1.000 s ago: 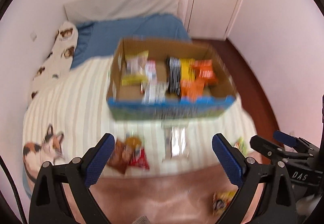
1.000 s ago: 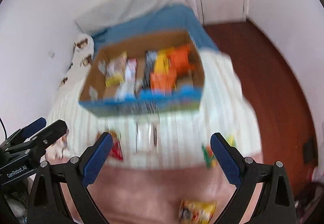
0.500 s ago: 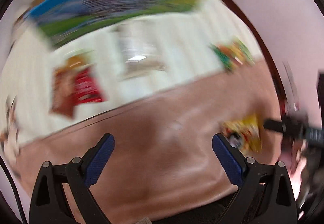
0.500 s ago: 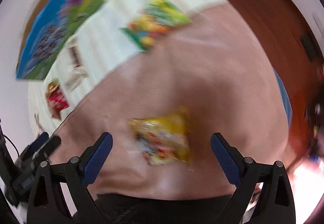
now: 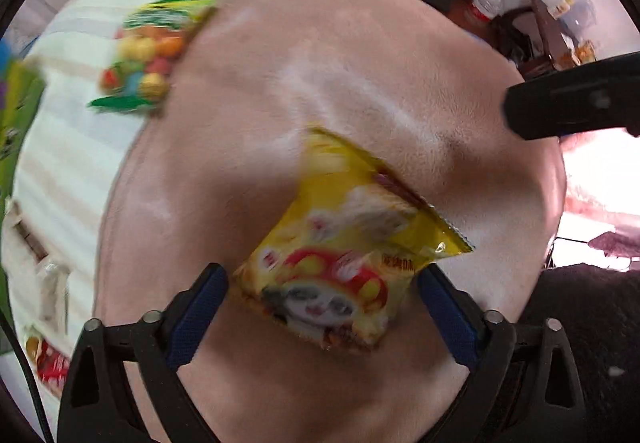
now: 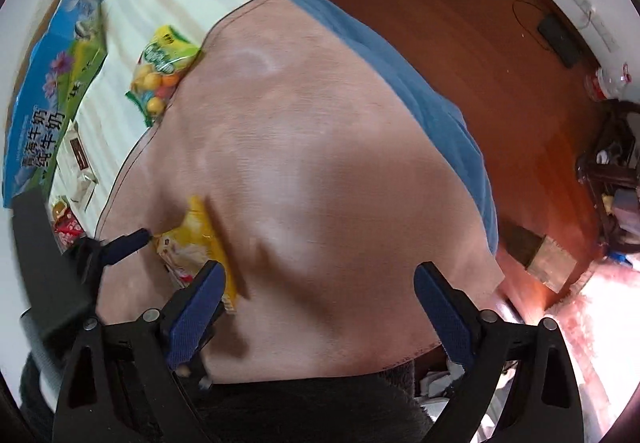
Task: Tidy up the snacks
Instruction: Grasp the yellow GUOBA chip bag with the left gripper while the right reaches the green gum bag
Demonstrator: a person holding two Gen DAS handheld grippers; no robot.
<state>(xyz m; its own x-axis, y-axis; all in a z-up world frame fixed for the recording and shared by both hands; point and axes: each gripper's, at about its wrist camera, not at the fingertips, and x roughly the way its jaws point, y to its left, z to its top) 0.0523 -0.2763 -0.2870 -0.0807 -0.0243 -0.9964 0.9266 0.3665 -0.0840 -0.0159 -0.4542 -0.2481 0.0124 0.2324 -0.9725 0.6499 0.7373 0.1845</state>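
Note:
A yellow snack bag (image 5: 344, 247) with a panda print lies on the pink blanket (image 5: 380, 91). My left gripper (image 5: 322, 307) is open with its fingers on either side of the bag's near end. In the right wrist view the same yellow bag (image 6: 196, 239) lies at the left, with a left gripper finger (image 6: 128, 243) beside it. My right gripper (image 6: 320, 307) is open and empty over bare pink blanket (image 6: 340, 163). A green candy bag (image 6: 164, 71) lies at the blanket's far edge; it also shows in the left wrist view (image 5: 148, 59).
The blue and green cardboard box (image 6: 44, 91) stands at the far left on the striped sheet (image 6: 132, 7). A white wrapper (image 6: 80, 163) and a red bag (image 6: 66, 227) lie before it. Wooden floor (image 6: 460, 23) and dark furniture (image 6: 612, 179) are to the right.
Both grippers have swung down and away from the box toward the pink blanket. My left gripper has closed in on the yellow bag, which now lies between its fingers.

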